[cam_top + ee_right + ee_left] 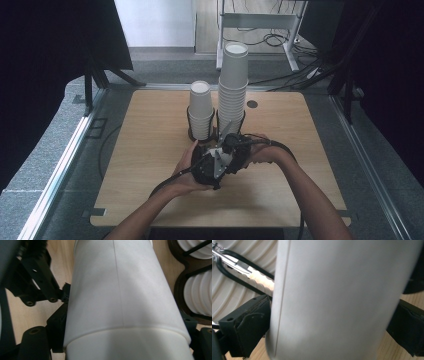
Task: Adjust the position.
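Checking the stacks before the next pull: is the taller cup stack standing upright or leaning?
Upright: the taller cup stack rises straight from its black holder beside the shorter stack.

White paper cup (120,290), plain, side seam visible, nested over second cup (130,345).

A pale wooden surface (150,150) was seen, with a small dark hole (252,104) near its far edge. Two black holders were stood on it side by side, a short cup stack (200,107) in the left, a tall stack (233,85) in the right.

Cup (332,300) rim cut off, blurred
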The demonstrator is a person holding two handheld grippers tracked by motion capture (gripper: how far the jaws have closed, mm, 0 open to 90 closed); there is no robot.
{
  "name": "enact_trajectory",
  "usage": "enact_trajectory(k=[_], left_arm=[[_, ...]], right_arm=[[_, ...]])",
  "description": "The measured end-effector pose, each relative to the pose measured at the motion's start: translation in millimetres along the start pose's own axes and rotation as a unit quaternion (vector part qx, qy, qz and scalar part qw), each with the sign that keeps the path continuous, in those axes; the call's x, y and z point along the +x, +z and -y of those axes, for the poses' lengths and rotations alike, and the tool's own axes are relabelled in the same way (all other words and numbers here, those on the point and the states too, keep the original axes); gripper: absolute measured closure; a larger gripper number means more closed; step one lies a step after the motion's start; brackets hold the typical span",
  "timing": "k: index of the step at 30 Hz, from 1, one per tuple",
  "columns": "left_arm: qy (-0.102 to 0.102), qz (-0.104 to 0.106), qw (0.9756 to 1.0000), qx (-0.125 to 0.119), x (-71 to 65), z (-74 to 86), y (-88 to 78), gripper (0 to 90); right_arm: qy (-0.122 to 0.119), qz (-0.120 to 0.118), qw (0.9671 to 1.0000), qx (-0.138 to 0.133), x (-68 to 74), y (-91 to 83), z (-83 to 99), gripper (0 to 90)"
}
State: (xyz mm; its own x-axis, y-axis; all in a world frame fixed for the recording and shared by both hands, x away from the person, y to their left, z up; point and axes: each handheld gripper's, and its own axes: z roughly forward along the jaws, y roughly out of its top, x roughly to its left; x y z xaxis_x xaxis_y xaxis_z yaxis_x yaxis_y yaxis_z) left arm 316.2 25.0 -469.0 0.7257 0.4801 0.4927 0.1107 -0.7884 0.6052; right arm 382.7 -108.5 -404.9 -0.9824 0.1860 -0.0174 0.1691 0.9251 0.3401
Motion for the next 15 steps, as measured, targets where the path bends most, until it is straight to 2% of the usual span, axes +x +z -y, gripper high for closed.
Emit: enact_trajectory(k=[5, 9, 13, 15], left_arm=[[-0.005, 0.007, 0.9999, -0.011, 2.7, 1.8, -4.9, 0.0], [-0.009, 0.004, 0.9999, -0.013, 2.1, 4.0, -7.8, 0.0], [-0.009, -0.007, 0.9996, -0.027, -1.4, 6.4, -16.5, 0.0], [-0.004, -0.012, 0.9995, -0.030, -4.0, 7.6, -22.3, 0.0]], right_arm=[[0.006, 0.006, 1.0000, -0.005, -0.8, 1.9, 2.2, 22.3], [0.010, 0.007, 0.9999, -0.012, -2.0, 4.2, 4.3, 22.3], [0.009, 0.011, 0.9997, -0.019, -3.0, 5.6, 7.7, 22.3], [0.017, 0.012, 0.9995, -0.026, -3.3, 6.6, 9.7, 22.2]])
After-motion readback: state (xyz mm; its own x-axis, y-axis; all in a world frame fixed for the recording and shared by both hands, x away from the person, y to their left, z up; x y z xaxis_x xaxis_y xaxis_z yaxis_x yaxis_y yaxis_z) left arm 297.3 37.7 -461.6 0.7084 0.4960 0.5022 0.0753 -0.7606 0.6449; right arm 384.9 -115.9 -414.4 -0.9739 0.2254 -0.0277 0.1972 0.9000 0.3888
